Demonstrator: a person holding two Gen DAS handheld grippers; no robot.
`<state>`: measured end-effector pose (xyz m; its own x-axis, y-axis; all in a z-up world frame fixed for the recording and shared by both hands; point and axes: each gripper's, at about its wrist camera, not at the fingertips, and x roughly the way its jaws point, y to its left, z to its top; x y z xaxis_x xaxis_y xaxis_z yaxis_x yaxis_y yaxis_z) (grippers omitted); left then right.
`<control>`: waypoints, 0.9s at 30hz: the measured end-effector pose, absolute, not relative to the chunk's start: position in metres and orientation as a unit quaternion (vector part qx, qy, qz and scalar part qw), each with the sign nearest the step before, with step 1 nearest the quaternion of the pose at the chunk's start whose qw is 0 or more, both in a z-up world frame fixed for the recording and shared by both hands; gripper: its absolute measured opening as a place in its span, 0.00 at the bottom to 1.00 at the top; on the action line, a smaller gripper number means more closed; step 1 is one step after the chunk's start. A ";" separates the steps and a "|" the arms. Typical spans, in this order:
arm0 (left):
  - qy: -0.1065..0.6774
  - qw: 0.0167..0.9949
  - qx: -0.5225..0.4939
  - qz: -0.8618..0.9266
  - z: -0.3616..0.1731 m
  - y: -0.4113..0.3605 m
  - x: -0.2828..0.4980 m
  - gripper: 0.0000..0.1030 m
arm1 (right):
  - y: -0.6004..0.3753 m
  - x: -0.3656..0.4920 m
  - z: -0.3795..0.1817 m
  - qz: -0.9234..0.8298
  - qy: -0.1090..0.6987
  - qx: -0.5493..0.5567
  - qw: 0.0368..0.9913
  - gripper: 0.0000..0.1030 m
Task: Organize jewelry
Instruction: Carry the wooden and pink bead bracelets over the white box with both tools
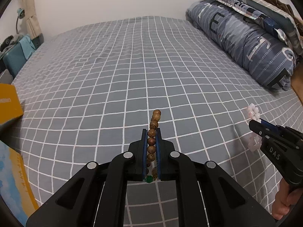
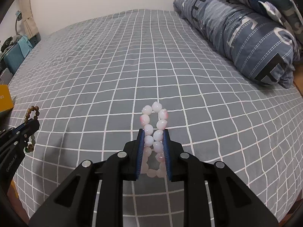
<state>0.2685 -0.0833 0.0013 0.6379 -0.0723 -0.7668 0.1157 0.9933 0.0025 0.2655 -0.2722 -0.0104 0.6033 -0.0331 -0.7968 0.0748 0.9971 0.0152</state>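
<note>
Left gripper (image 1: 151, 132): jaws pinched on the wooden bead bracelet (image 1: 153, 143), held edge-on, top beads poking past the tips, a green bead (image 1: 149, 179) low at the jaw roots. Both bracelets are up off the bed.

Right gripper (image 2: 153, 131): clamped on the pink-white bead bracelet (image 2: 154, 130), loop squeezed flat, upper half free above the tips.

Each wrist view catches the other tool at its margin. The left view alone shows the bare hand (image 1: 286, 204) under the right gripper's handle.

Checked grey bedsheet (image 1: 117, 71) runs wide and flat ahead, open room across the middle.

A yellow box (image 1: 8, 104) sits at the bed's left edge. Along the right edge lies a rolled blue quilt (image 1: 244, 43), with folded bedding (image 1: 265, 9) stacked behind.

Far left, past the mattress edge: teal case (image 1: 15, 58), small desk lamp (image 1: 19, 14).
</note>
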 end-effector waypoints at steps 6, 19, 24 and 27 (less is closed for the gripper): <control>0.415 0.908 0.028 -0.045 0.014 -0.080 0.255 0.07 | -0.266 0.249 0.006 -0.033 0.425 0.019 0.905 0.18; 0.400 0.916 0.019 -0.035 0.038 -0.058 0.207 0.07 | -0.249 0.199 0.037 -0.017 0.394 0.025 0.919 0.18; 0.395 0.918 0.016 -0.025 0.042 -0.044 0.185 0.07 | -0.239 0.178 0.043 -0.009 0.385 0.026 0.922 0.18; 0.394 0.919 0.015 -0.017 0.043 -0.035 0.176 0.07 | -0.232 0.169 0.043 -0.004 0.386 0.023 0.922 0.18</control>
